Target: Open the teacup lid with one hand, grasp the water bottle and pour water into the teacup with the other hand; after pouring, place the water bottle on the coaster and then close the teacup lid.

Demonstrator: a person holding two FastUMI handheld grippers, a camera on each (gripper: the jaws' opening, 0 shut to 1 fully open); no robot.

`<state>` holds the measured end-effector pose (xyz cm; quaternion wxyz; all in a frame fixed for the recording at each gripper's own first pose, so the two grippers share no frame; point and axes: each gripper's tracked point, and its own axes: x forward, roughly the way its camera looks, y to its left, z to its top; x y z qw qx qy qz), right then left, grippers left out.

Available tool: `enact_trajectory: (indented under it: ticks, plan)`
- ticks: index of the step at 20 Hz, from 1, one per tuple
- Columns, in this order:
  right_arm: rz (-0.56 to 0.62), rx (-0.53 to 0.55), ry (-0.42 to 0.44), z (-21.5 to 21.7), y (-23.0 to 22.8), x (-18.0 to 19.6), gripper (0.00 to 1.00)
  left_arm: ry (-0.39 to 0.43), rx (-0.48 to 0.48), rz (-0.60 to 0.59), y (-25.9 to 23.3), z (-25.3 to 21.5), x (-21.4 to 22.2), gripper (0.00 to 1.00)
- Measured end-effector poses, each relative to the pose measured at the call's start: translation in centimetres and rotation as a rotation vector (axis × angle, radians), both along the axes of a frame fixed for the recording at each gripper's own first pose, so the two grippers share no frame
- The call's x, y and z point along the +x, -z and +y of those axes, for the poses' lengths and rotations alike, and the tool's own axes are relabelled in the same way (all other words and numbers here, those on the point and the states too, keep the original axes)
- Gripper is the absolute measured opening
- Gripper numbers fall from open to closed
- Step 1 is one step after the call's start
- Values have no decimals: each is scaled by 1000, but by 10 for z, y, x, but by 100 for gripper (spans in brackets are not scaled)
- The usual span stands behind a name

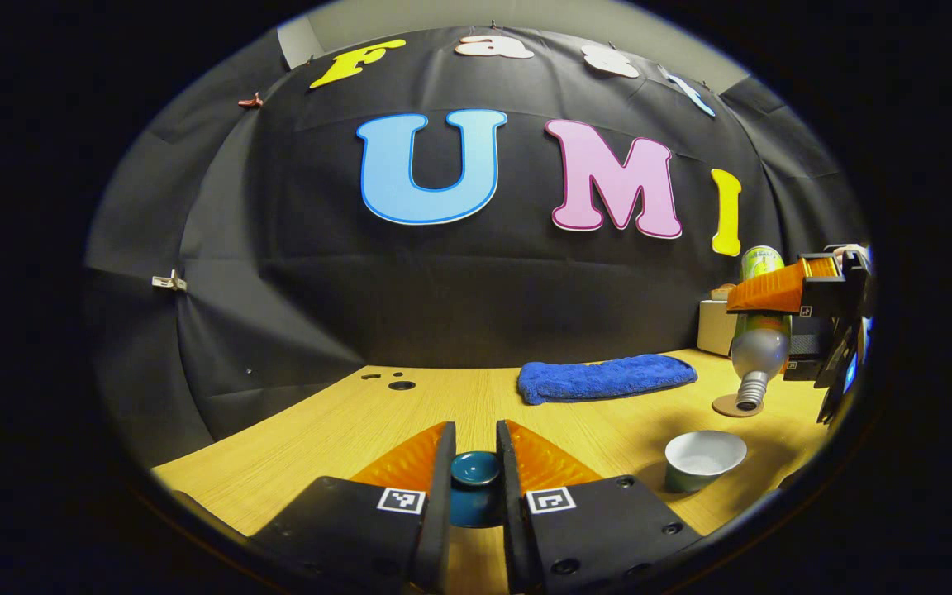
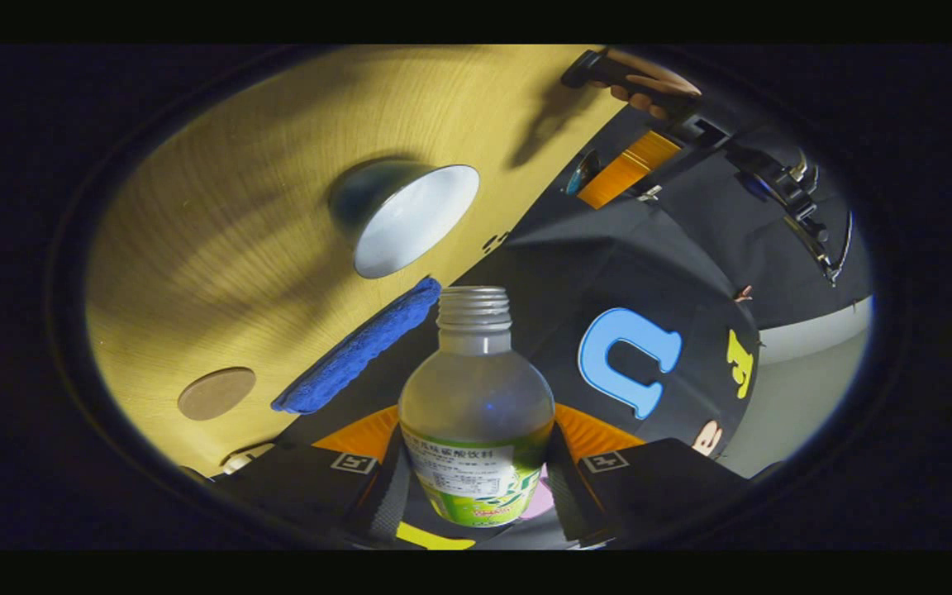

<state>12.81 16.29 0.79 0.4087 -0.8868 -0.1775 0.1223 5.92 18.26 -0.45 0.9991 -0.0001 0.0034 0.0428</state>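
While the right gripper (image 2: 476, 463) pinches the water bottle (image 2: 476, 413) mid-body, inverted, neck toward the open teacup (image 2: 414, 219) at 11 o'clock, the left gripper (image 1: 476, 471) pinches the teacup lid (image 1: 476, 469). Bottle looks light, thin, crushable; lid small, probably slippery.

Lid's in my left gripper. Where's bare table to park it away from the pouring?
Bare table lies ahead of the left gripper, between the lid and the blue towel. The right side is crowded: teacup, coaster, and the tipped bottle in the right gripper.
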Motion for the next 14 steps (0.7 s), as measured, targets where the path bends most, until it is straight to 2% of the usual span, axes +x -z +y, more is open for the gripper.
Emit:
enact_trajectory:
  ticks: [2, 4, 5, 9, 11, 14]
  plan:
    - [-4, 4, 2, -1, -2, -1, 74, 0, 0, 0, 0, 0, 0, 30]
    - [-3, 21, 4, -2, -3, -2, 71, 0, 0, 0, 0, 0, 0, 31]
    - [-2, 33, 8, -3, -4, -3, 74, -1, 0, 0, 0, 0, 0, 30]
    - [30, 110, 46, -10, 0, -7, 72, -1, 0, 0, 0, -1, 0, 30]
    - [30, 184, 73, -13, -4, -9, 74, -6, 1, 0, 0, 0, 0, 31]
    - [72, 389, 144, -24, -5, -13, 74, -11, -1, 1, 1, 1, -1, 31]
